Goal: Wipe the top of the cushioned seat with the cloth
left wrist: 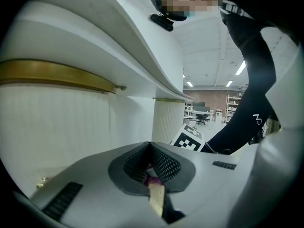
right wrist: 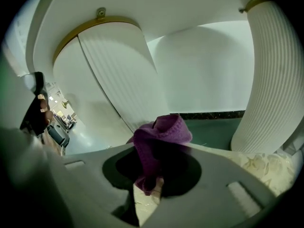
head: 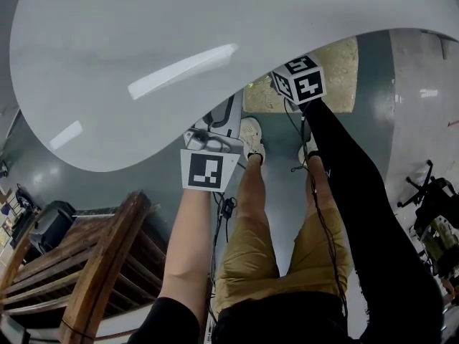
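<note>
A purple knitted cloth [right wrist: 164, 129] bunches between the jaws of my right gripper [right wrist: 156, 148], which is shut on it. Below and to the right lies a beige patterned pad [right wrist: 263, 167], also visible past the table edge in the head view [head: 343, 74]; I cannot tell whether it is the seat. My left gripper [left wrist: 149, 147] has its jaws together, with a small purple speck low between them. In the head view only the marker cubes show, the left one [head: 209, 170] and the right one [head: 301, 78]. Both pairs of jaws are hidden under the white tabletop [head: 143, 56].
White fluted table legs [right wrist: 118, 75] with gold bands stand close ahead of both grippers. A slatted wooden bench [head: 86, 264] sits at lower left. The person's legs [head: 251, 221] and shoes stand on the grey floor [head: 416, 113]. Black equipment [head: 430, 199] stands at the right.
</note>
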The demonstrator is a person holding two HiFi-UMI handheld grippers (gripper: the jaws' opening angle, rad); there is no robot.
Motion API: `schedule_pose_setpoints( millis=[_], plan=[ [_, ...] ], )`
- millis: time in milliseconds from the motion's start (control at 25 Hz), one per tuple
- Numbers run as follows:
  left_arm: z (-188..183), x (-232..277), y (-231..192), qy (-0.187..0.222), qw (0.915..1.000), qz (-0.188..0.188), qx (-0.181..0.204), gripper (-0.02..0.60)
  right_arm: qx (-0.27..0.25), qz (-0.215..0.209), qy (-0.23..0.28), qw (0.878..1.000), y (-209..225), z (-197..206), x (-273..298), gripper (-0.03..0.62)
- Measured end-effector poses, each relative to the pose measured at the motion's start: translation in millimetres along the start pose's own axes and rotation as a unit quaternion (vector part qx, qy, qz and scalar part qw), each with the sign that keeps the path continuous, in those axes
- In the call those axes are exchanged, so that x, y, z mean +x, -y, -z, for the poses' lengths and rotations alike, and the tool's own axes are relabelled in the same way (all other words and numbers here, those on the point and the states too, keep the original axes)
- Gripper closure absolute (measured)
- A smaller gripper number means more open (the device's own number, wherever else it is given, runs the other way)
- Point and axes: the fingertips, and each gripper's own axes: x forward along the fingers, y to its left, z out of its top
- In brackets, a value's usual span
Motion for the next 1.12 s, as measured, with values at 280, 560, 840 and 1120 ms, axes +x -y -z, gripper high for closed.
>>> schedule_pose_setpoints(
  millis=[280, 560, 840, 1120],
  plan=[
    [-8, 10, 6, 0.005, 0.9999, -0.006, 0.007, 0.577, 0.008, 0.015, 0.007, 1.000, 27, 2, -16, 0.517],
    [-15, 29, 30, 0.006, 0.9999, -0.005, 0.008, 0.575, 0.023, 0.039, 0.011, 0.999, 74, 16, -45, 0.517],
    [-30, 55, 63, 0.017, 0.9998, -0.006, -0.001, 0.575, 0.035, 0.064, 0.011, 0.997, 131, 31, -86, 0.517],
    [-49, 59, 97, 0.039, 0.9990, -0.022, -0.001, 0.575, 0.025, 0.085, 0.001, 0.996, 173, 50, -125, 0.517]
  ],
)
